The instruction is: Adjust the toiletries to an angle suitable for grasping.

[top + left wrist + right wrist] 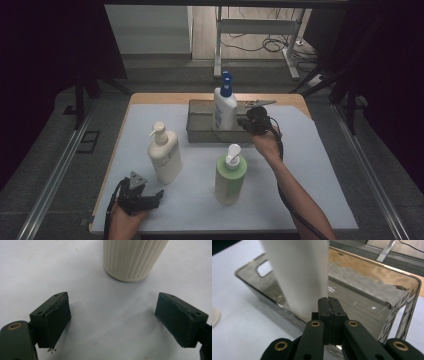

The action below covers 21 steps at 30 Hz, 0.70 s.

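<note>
High view, working left to right from the tray (200, 136) as landmark. Well short of it, at the near left edge, the left gripper (156, 196) rests low with jaws wide apart and nothing between them; in the left gripper view the ribbed base of the cream bottle (132, 260) stands just ahead of the open pads. That cream bottle (164, 156) sits left of and nearer than the tray. The green bottle (230, 175) stands just in front of the tray, toward its right. Inside the tray, upright, is the white bottle (225, 107) with the blue pump. Right beside it hovers the right gripper (248, 121), and the right gripper view shows its pads pressed flat together, empty, the white bottle (297, 275) just left of them. My read: those jaws must reopen before any grab. Best approach is level, straddling the bottle's body below the pump, clear of the tray wall (409, 305), squeezing squarely so it doesn't tip.
</note>
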{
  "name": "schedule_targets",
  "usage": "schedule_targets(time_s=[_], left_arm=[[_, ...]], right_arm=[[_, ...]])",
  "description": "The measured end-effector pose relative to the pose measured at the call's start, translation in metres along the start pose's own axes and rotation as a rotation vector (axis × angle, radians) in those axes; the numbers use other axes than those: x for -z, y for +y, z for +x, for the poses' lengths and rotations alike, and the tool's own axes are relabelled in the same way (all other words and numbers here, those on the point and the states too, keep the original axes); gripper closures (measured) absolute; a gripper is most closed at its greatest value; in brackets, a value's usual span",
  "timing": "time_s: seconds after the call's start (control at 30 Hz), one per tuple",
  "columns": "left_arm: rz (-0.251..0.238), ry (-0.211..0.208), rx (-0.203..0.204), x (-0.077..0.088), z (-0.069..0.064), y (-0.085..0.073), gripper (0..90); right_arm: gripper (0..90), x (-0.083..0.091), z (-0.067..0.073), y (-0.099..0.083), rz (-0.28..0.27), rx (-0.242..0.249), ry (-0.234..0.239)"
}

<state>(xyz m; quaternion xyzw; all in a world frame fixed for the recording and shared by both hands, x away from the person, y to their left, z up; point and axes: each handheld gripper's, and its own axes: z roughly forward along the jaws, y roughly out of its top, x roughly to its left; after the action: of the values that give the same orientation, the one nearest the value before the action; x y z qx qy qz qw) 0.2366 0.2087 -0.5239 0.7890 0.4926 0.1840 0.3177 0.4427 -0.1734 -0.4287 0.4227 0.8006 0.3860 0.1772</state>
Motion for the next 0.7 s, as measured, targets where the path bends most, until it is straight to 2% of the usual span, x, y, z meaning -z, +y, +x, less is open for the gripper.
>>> schedule_targets(time_s=[0.5, 0.7], left_arm=[[0.0, 0.0, 0.0, 0.0, 0.0, 0.0, 12.6], [0.001, 0.0, -0.001, 0.0, 0.0, 0.0, 12.6]], right_arm=[[89.4, -0.029, -0.006, 0.002, 0.031, -0.053, -0.02], [89.2, -0.038, -0.009, -0.001, 0.067, -0.074, -0.012]])
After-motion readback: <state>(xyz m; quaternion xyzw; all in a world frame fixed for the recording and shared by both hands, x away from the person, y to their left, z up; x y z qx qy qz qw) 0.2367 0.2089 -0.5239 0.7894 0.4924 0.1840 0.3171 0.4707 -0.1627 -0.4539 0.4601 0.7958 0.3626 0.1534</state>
